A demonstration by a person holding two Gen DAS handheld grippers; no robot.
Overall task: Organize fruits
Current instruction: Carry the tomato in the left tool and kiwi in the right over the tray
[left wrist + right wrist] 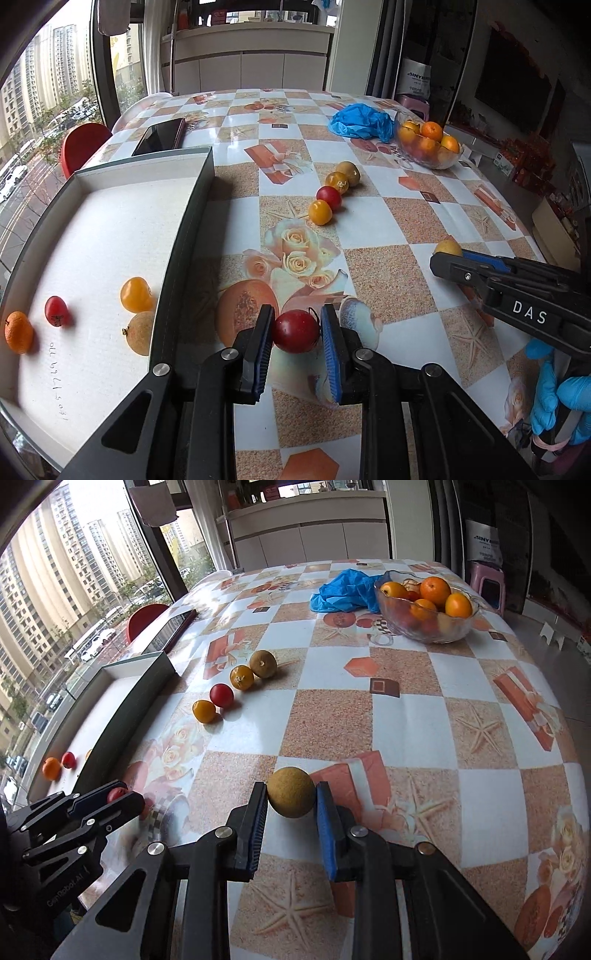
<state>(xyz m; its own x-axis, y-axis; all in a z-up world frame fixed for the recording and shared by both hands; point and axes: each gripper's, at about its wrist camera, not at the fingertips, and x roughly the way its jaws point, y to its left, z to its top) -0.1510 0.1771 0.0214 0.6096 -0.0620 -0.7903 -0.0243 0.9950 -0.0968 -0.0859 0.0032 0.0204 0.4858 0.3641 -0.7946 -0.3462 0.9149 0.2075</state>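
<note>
My left gripper (pixel 296 330) is shut on a dark red fruit (pixel 296 331) just above the tablecloth, right of the white box (pixel 110 229). The box holds an orange fruit (pixel 18 331), a small red one (pixel 56 311), a yellow one (pixel 136 294) and a tan one (pixel 140 332). My right gripper (pixel 291 799) is shut on a tan round fruit (pixel 291 792); it also shows in the left wrist view (pixel 448 258). A row of several small fruits (pixel 334 192) lies mid-table, also seen in the right wrist view (pixel 236 690).
A glass bowl (pixel 428 626) of oranges stands at the far right, with a crumpled blue bag (pixel 343 590) beside it. A dark phone (pixel 160 136) lies behind the box. A red chair (pixel 83 146) stands past the table's left edge.
</note>
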